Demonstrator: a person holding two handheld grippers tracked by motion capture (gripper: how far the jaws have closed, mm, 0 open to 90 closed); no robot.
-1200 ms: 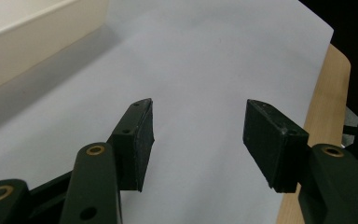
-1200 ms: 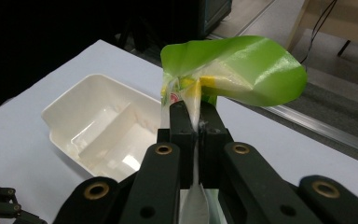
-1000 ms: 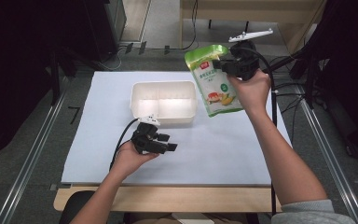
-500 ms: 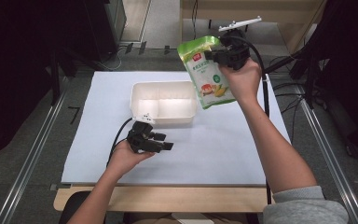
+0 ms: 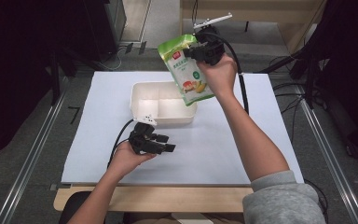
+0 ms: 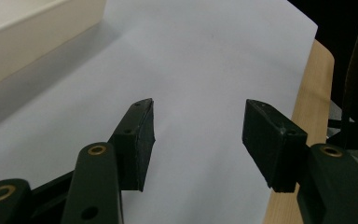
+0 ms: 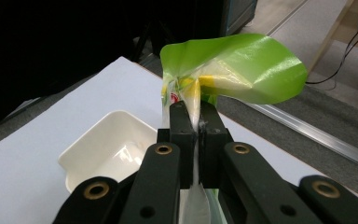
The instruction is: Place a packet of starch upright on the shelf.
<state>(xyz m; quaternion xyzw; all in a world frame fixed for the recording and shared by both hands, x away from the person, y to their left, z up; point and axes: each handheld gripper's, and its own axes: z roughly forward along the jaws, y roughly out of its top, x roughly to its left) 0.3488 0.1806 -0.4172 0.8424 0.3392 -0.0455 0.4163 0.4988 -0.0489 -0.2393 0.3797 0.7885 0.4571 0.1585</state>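
One pouch (image 5: 186, 70) held aloft over one tray (image 5: 142, 98).
Right gripper (image 5: 200, 50) jaws clamped on the green pouch's edge; left gripper (image 5: 161, 142) jaws wide apart, empty, near the tray; white sheet (image 5: 242, 154) on a wooden table (image 5: 168, 204); grey floor, dark surrounds.

I'm working in what looks like a lab or recording room, not a home. My table (image 5: 98, 191) is a plain wooden board under a white sheet (image 5: 214, 149), set between metal rails (image 5: 25, 154) on a grey carpeted floor (image 5: 9, 186). Black cables (image 5: 289, 100) trail across the floor at the right, and dark equipment cabinets (image 5: 74, 28) stand behind, beside a wooden bench frame (image 5: 270, 9).
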